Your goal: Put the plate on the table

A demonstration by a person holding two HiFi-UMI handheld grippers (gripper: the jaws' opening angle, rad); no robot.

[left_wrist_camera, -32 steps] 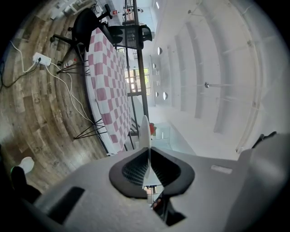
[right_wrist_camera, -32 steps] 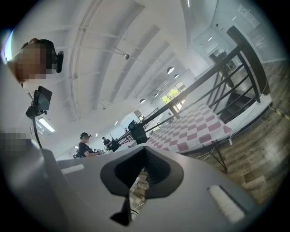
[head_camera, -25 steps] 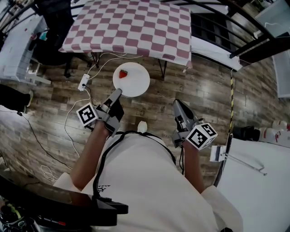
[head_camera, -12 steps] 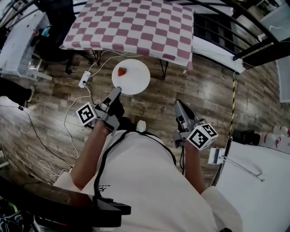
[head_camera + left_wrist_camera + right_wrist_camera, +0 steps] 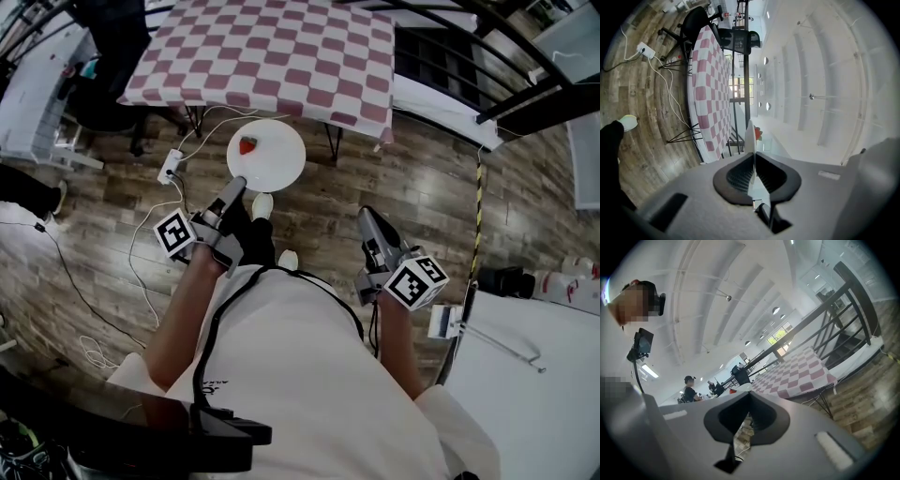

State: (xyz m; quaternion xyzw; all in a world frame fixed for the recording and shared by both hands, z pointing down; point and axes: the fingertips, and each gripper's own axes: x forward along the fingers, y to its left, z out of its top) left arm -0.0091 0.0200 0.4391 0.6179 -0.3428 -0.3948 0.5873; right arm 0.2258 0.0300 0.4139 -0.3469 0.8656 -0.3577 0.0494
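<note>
A white plate [image 5: 272, 155] with a red strawberry [image 5: 247, 145] on it hangs level above the wooden floor, just short of the table with the pink-and-white checked cloth [image 5: 272, 47]. My left gripper [image 5: 239, 184] is shut on the plate's near rim. In the left gripper view the plate [image 5: 749, 140] shows edge-on between the closed jaws, with the strawberry [image 5: 758, 134] beyond and the table [image 5: 710, 84] ahead. My right gripper [image 5: 367, 217] is held lower right, shut and holding nothing. Its view [image 5: 749, 395] looks toward the table [image 5: 797, 371].
A power strip [image 5: 171, 169] with white cables lies on the floor left of the plate. A black chair [image 5: 112, 56] stands at the table's left end. Black railings [image 5: 487, 56] run behind it. A white tabletop [image 5: 544, 375] is at the right. The person's shoe [image 5: 262, 204] is below the plate.
The plate and left gripper have edged slightly up the picture toward the table. A white shoe has stepped forward beneath the plate. The right gripper has barely shifted.
</note>
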